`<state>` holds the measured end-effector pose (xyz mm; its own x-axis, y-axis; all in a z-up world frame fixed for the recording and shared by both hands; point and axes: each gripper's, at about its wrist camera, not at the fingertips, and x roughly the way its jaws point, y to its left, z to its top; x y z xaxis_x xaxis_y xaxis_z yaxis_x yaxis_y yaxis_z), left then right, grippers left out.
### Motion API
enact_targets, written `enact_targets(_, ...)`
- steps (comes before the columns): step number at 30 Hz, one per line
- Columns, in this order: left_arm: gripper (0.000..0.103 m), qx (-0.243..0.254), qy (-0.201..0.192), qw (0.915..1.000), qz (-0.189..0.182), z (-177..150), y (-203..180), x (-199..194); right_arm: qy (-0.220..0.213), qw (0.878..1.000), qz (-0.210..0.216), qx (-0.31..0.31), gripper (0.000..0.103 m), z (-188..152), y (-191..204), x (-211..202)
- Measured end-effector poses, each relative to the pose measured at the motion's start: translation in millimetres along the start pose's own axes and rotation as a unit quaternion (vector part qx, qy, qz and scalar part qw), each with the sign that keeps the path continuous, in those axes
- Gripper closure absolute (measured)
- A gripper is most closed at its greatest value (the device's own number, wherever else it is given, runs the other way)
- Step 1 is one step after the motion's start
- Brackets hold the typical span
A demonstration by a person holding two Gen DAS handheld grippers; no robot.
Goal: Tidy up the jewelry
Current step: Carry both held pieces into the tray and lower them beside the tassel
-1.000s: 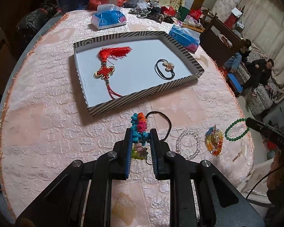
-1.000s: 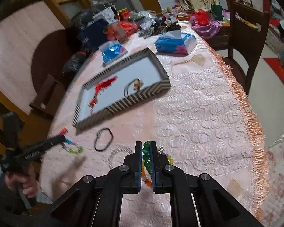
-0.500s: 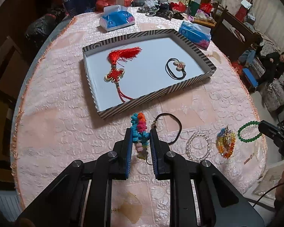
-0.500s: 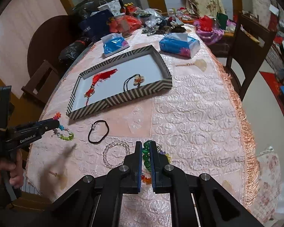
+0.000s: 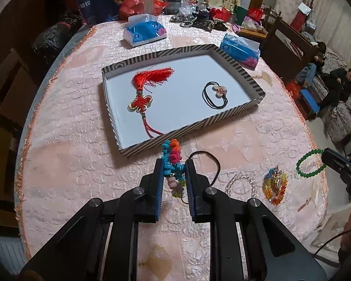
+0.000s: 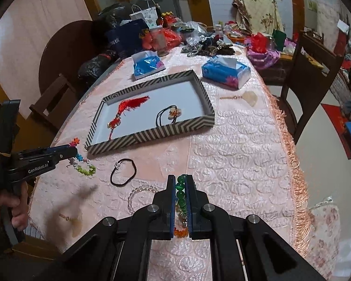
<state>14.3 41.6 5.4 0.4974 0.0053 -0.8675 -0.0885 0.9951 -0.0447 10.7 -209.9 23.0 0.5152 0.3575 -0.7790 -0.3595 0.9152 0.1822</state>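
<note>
My left gripper is shut on a colourful flower-bead bracelet and holds it above the pink tablecloth, just short of the striped tray. It also shows in the right wrist view. My right gripper is shut on a green bead bracelet, also seen in the left wrist view. In the tray lie a red tassel knot and a black hair tie with a flower.
On the cloth lie a black hair tie, a clear bead bracelet and an orange-yellow bead bracelet. Two blue tissue packs stand behind the tray. A chair stands at the right. Clutter fills the far end.
Both grippers have risen with their bracelets held. The left one has moved nearer the tray's front wall. The jewelry in the tray has not moved.
</note>
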Motion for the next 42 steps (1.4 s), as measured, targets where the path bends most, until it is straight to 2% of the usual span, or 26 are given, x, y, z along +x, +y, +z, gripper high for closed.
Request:
enact_targets(11,0.087,0.001,-0.011,0.9999,-0.011,11.5,1.0,0.3,-0.004,1.000,-0.004,-0.023,0.096,16.3,2.2,7.0)
enact_targets(20,0.087,-0.010,-0.024,0.9992,-0.031,40.3,5.5,5.0,-0.010,1.000,0.013,-0.025,0.096,48.6,-0.5,20.9)
enact_targets(22,0.087,-0.009,-0.025,0.9991,-0.032,47.7,4.7,7.4,-0.007,1.000,0.007,-0.027,0.096,53.7,-0.5,24.9)
enact_targets(30,0.087,-0.013,-0.031,0.9990,-0.030,78.6,8.9,23.8,0.004,0.999,-0.002,-0.036,0.096,84.6,-3.6,50.7)
enact_targets(35,0.087,-0.021,-0.032,0.9988,-0.030,102.2,13.0,38.7,0.002,1.000,0.006,-0.030,0.096,111.9,-6.5,68.3)
enact_targets(42,0.087,-0.032,-0.041,0.9970,-0.057,134.3,4.3,55.5,0.006,0.999,0.031,-0.012,0.096,146.1,-6.0,109.8)
